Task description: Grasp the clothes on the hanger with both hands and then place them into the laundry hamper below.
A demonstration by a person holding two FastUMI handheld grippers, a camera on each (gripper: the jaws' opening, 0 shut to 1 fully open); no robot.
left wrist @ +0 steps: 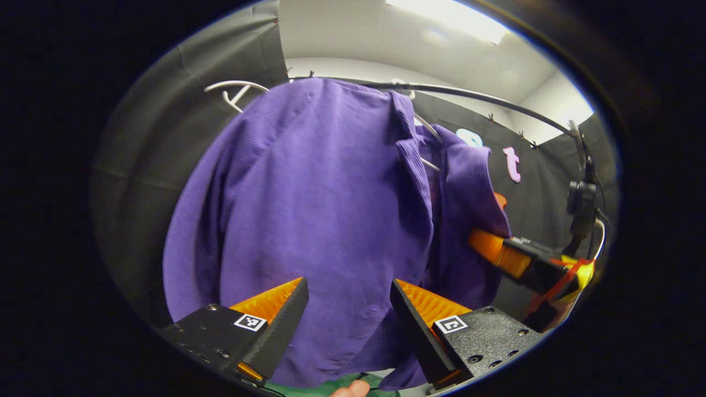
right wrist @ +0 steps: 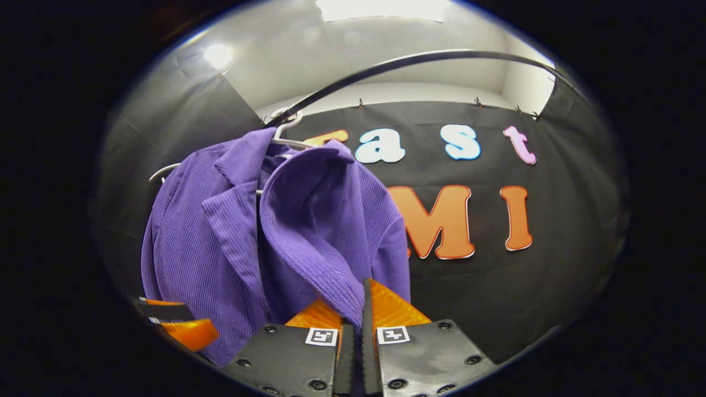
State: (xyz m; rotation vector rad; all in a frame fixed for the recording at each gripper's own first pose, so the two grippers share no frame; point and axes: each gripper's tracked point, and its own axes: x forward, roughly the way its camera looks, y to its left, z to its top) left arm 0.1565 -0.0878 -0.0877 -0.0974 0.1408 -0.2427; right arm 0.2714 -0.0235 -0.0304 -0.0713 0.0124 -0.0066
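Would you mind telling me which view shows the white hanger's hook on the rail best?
The right gripper view: the white hanger hooks over the rail in plain sight above the purple jacket. The left gripper view shows the hanger's arm beside the jacket's shoulder, its hook largely hidden.

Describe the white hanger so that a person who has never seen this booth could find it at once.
Look up at the dark rail curving across the booth's top. A purple garment hangs below it; the white hanger is the thin hook above the collar, with its arm poking out at the shoulder. It is the lone pale, wiry piece there.
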